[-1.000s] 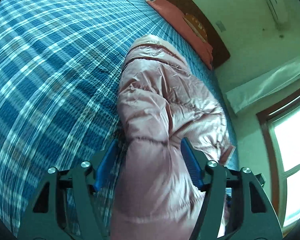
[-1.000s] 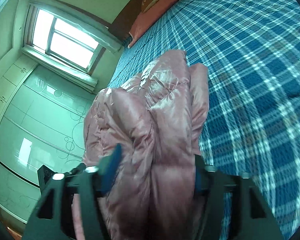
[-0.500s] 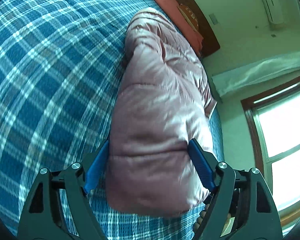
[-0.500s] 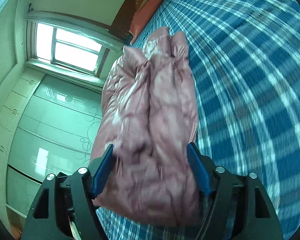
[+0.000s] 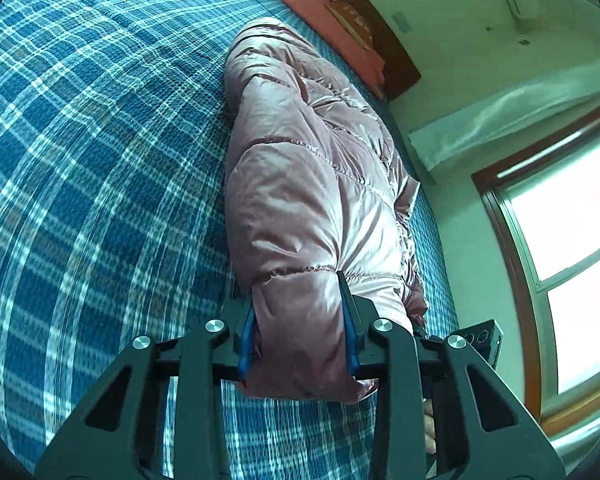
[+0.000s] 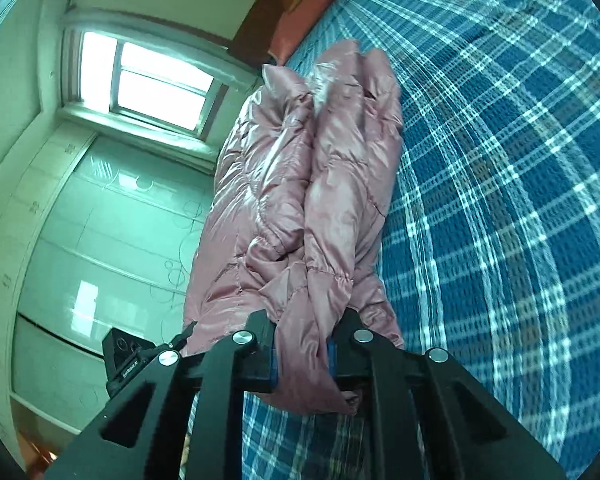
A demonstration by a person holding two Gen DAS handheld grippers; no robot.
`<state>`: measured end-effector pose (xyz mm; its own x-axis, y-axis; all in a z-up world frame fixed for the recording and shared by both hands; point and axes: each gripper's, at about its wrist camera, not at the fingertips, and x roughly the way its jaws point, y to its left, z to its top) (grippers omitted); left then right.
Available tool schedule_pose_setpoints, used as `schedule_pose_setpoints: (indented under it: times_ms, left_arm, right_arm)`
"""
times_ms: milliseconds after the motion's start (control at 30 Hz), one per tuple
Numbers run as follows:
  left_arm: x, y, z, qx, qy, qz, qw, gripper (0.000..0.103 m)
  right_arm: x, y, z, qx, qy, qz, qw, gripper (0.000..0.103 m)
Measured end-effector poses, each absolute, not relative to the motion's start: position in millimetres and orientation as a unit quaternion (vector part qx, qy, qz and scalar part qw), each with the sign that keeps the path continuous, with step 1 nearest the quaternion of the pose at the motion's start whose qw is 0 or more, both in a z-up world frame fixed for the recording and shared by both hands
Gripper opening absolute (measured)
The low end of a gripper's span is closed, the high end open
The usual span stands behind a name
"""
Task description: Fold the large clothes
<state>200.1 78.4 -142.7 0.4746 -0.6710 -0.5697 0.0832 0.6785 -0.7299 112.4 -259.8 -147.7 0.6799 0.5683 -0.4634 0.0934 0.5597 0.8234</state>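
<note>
The bed (image 5: 92, 168) takes up most of both views, covered in a blue and white plaid bedspread. A window (image 6: 148, 84) lets in bright light, with a pale green wardrobe (image 6: 100, 248) below it in the right wrist view. At the far end of the bed there's a dark wooden headboard (image 5: 384, 44) with a reddish pillow (image 5: 320, 16) against it.

The pink puffer jacket (image 5: 300, 168) lies lengthwise on the bedspread, bunched into a long roll near the window side of the bed. The left gripper (image 5: 298, 320) is pinching the near end of the jacket, both blue pads squeezed into the puffy fabric. The right gripper (image 6: 302, 344) is clamped on a gathered wad of the same jacket, its 2 fingers pressed tight on it.
</note>
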Motion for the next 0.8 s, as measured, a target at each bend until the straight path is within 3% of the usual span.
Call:
schedule_pose_setpoints:
  times_ms: [367,567,800]
  left_arm:
    - [199.0,82.3,-160.1,-0.311,0.463,-0.228,0.798,0.033]
    - [195.5,80.5,-156.2,-0.307,0.459,-0.213,0.806,0.045]
    - [186.6,82.7,-153.1,-0.306,0.451,-0.187,0.818,0.051]
  right_arm:
    - [102.1,-266.4,-170.1,0.465,0.376,0.147,0.788,0.016]
    - [91.9,-282.7,-183.1,0.472,0.371,0.144,0.786,0.027]
    - [73.8,-292.4,-192.9,0.486,0.365,0.124,0.785,0.037]
